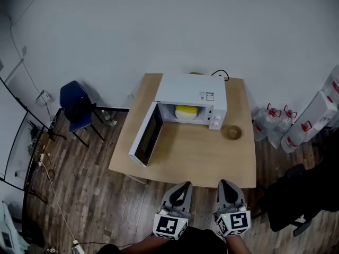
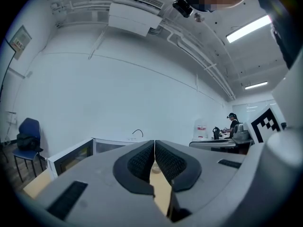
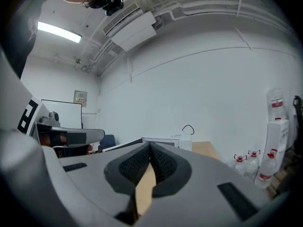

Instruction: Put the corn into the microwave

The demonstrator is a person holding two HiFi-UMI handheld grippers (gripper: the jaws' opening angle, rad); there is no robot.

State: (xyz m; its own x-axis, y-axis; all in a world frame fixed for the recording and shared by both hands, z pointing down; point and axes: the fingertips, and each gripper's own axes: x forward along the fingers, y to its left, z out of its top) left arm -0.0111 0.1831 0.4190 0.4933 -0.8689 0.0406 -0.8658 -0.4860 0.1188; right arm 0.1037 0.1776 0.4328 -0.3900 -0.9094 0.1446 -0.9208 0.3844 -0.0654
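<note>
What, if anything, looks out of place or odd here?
Nothing looks spilled or damaged. Only the door of the microwave stands wide open, with a yellow item, likely the corn, inside.

The microwave [image 1: 192, 95] is a white box standing upright on the far middle of the table [image 1: 196, 160], its front facing near. Its controls sit at the right of the front. Its door [image 1: 147, 141], white-framed with a dark window, is hinged on the left and swung wide open toward the near left. It reaches almost to the table's left edge. The corn [image 1: 186, 111] lies inside the lit chamber, a pale yellow rounded shape, too small to show detail.
</note>
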